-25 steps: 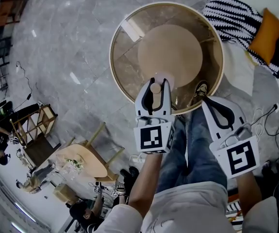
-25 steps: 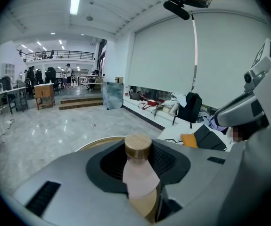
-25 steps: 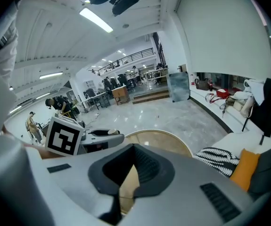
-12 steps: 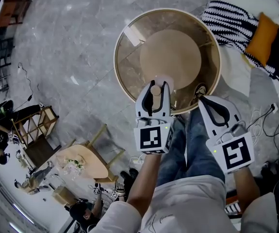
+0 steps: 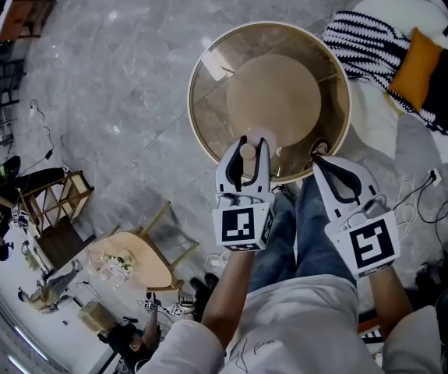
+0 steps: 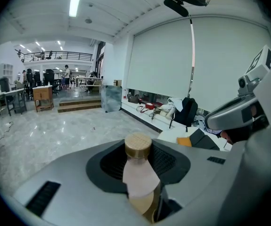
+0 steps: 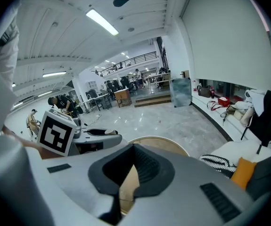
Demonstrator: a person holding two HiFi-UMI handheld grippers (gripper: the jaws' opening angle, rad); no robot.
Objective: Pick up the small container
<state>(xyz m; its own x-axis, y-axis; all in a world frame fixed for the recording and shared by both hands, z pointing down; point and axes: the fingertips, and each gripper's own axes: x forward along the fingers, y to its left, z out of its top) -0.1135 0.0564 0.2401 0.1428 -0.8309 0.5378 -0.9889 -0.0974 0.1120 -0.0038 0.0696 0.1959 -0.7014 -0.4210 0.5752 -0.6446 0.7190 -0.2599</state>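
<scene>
At left of the head view, the left gripper (image 5: 252, 146) is clamped on the container (image 6: 140, 180), one dark pad on each side of its body. It is a little bottle with a pale pink middle, a tan lower part and a round cork-like cap (image 6: 138, 146) standing up clear of the pads. It hangs over the near edge of the round worktop (image 5: 208, 119), and no surface shows under it in the left gripper view, so I judge it already lifted.

It looks light and stiff, an easy load for one gripper. The body looks smooth, so it may slip or tip if the squeeze slackens, and if it is glass it would not survive a drop onto the stone floor. The body below the cap is the right place to hold it. The cap may only be pushed in and should not carry the weight.

Further right, the right gripper (image 5: 334, 176) hangs beside the worktop's near edge with its tips together and nothing between them.

Counted: one container, one cap, two grippers, one worktop, and at far right one striped throw (image 5: 364, 41) and one orange cushion (image 5: 416, 68).
</scene>
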